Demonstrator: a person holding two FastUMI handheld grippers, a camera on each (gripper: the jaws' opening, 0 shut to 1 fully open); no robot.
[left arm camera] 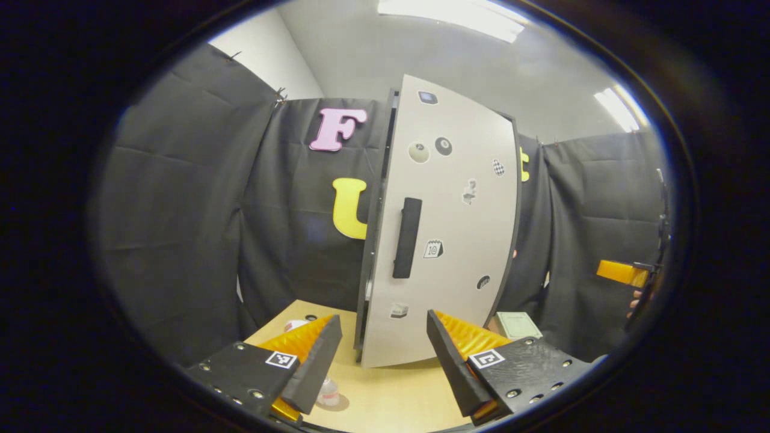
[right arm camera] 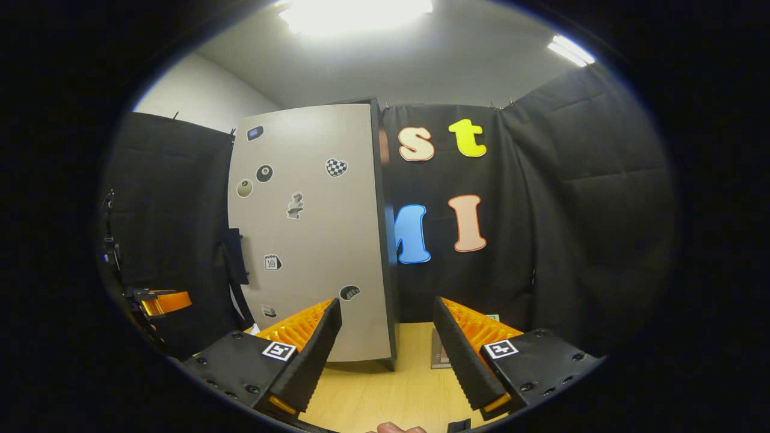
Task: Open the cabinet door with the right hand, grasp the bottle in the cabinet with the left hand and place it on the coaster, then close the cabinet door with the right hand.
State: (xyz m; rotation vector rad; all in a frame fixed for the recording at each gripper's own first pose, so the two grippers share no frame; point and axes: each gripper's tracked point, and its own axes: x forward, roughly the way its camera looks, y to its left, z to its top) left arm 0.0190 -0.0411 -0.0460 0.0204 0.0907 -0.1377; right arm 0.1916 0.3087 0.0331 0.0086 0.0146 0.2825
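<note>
We are holding the left gripper [left arm camera: 384, 355] with its jaws spread wide and nothing between them, hovering above the pale wooden tabletop [left arm camera: 391, 403]. Just past its fingers is standing the tall grey cabinet [left arm camera: 445, 240], its sticker-dotted door shut and its black bar handle [left arm camera: 407, 237] upright near the door's left edge. A small clear plastic bottle [left arm camera: 328, 392] is resting on the table beside the left finger (partly hidden by it), and a pale green square coaster [left arm camera: 518, 325] is lying to the right of the cabinet. We are keeping the right gripper [right arm camera: 388, 352] equally wide open and empty, facing the same door, with the coaster's edge [right arm camera: 438, 358] peeking beside one finger.
</note>
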